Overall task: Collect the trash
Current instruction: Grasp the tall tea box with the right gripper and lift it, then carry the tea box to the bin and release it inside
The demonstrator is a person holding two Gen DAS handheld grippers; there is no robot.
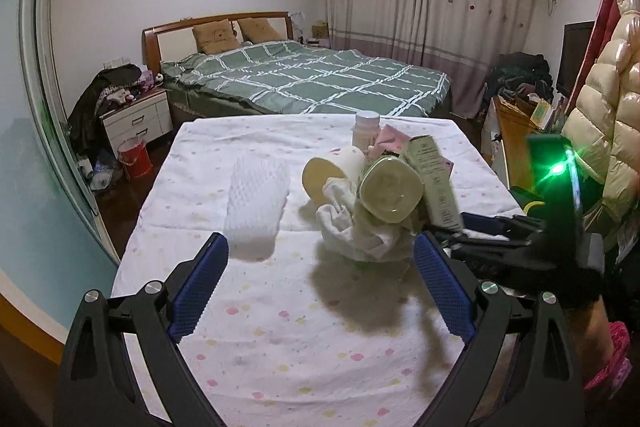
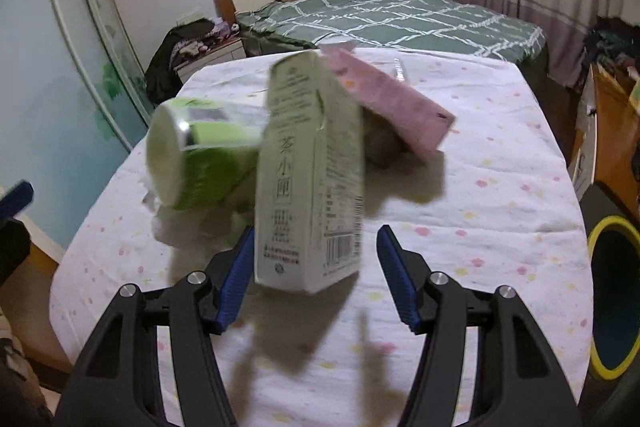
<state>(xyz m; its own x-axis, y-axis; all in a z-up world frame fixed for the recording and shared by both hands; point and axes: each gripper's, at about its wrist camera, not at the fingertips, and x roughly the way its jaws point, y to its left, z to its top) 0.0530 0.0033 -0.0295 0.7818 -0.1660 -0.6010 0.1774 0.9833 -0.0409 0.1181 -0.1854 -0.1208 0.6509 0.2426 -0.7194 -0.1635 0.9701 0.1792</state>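
Note:
A heap of trash lies on the flower-print tablecloth point(image 1: 280, 347): a green bottle point(image 1: 390, 193) on its side, a crumpled white tissue point(image 1: 360, 231), a pale green carton point(image 1: 436, 179), a pink carton point(image 1: 394, 141), a white cup point(image 1: 352, 161) and a white jar point(image 1: 366, 129). A white foam net sleeve point(image 1: 256, 203) lies left of the heap. My left gripper point(image 1: 320, 275) hangs open just short of the tissue, holding nothing. My right gripper point(image 2: 318, 279) is open around the foot of the green carton point(image 2: 312, 167). Its left pad is next to the carton and its right pad stands clear. The green bottle point(image 2: 192, 155) leans beside the carton.
A black bin with a yellow rim point(image 2: 612, 299) stands off the table's right edge. Behind the table is a bed with a green checked cover point(image 1: 312, 79). A nightstand point(image 1: 136, 119) and a red bucket point(image 1: 134, 157) are at the left, and a padded coat point(image 1: 604, 107) hangs at the right.

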